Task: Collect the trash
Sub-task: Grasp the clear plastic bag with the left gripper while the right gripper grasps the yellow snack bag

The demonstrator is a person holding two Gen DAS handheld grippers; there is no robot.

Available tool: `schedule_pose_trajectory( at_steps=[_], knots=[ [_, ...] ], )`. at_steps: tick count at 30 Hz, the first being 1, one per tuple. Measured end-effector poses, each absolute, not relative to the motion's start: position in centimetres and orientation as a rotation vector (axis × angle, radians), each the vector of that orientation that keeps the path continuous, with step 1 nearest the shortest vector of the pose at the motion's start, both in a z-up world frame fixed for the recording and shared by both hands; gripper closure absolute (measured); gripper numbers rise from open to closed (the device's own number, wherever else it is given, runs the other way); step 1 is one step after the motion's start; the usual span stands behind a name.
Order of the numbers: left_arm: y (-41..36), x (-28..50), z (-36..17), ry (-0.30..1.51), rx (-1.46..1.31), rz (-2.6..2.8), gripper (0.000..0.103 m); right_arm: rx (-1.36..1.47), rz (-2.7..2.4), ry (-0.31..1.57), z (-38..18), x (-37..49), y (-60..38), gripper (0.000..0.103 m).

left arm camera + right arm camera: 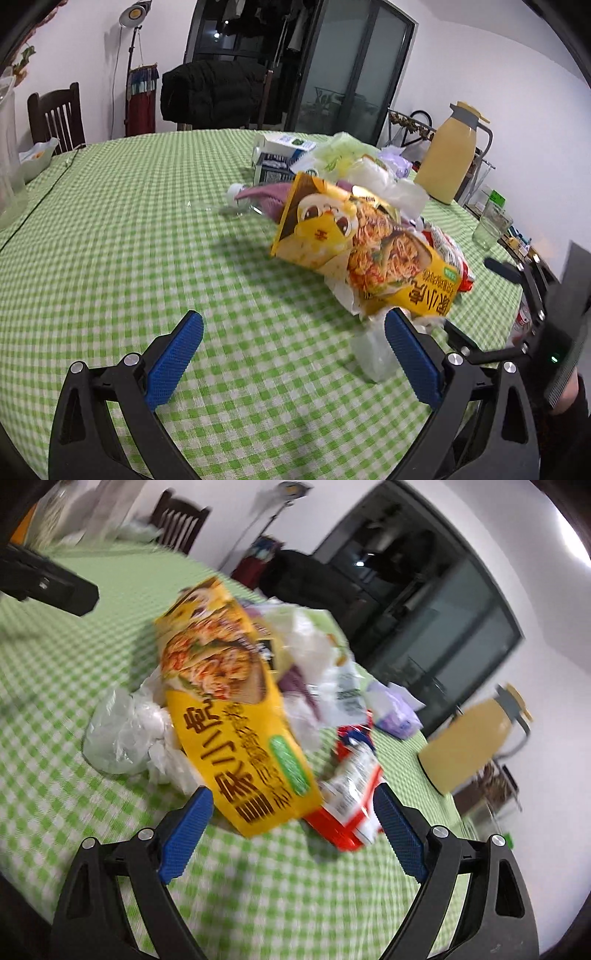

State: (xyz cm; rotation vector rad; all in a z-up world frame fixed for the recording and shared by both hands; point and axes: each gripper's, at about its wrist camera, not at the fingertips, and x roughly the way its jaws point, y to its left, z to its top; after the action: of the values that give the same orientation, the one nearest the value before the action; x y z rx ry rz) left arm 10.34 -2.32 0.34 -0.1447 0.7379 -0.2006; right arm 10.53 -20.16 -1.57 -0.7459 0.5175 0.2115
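Nothing collected yet, as I read it. My left gripper [293, 345] and right gripper [293, 818] both gape, empty. Trash pile [369, 236], yellow noodle bag [236, 716] on top, sits toward the tabletop's [129, 229] far right edge, beside the thermos [448, 155].

A green-and-white checked cloth [147, 240] covers the table, the noodle packet [365, 251] is yellow with brown lettering and a green patch, the wrapper [351, 812] beside it is red and white, the jug [447, 155] is pale yellow with a grey top, and each claw's pads [184, 834] are blue on black.
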Motion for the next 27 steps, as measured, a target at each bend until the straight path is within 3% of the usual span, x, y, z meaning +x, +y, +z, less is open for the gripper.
schedule_pose_trajectory(
  at_steps=[8,9,10,13,16,18,20,21,27],
  knots=[
    [-2.5,11.6,-1.2,0.780,-0.168,-0.211,0.008,-0.767,0.404,0.568,-2.7,13.2,-19.1,0.019],
    [-2.7,11.7,-1.4,0.786,-0.163,-0.216,0.008,-0.760,0.428,0.566,-2.7,13.3,-19.0,0.022],
    [-3.1,11.7,-1.5,0.792,-0.155,-0.224,0.008,-0.760,0.434,0.575,-2.9,13.6,-18.5,0.036],
    [-4.3,11.6,-1.8,0.799,-0.139,-0.250,0.009,-0.739,0.455,0.579,-2.4,13.5,-18.7,0.038],
    [-5.6,11.7,-2.2,0.814,-0.123,-0.282,0.020,-0.702,0.430,0.550,-1.6,12.8,-19.1,0.040],
    [-6.5,11.9,-2.8,0.840,-0.106,-0.291,0.037,-0.667,0.404,0.513,-0.4,11.8,-19.9,0.040],
    [-7.5,12.2,-3.4,0.868,-0.071,-0.294,0.064,-0.610,0.379,0.484,0.9,10.9,-21.1,0.040],
    [-7.7,12.3,-3.6,0.868,-0.063,-0.296,0.070,-0.585,0.368,0.473,1.5,10.5,-21.7,0.041],
    [-8.8,11.2,-1.6,0.773,-0.049,-0.283,0.081,-0.394,0.282,0.402,5.0,7.8,-26.2,0.041]
  ],
)
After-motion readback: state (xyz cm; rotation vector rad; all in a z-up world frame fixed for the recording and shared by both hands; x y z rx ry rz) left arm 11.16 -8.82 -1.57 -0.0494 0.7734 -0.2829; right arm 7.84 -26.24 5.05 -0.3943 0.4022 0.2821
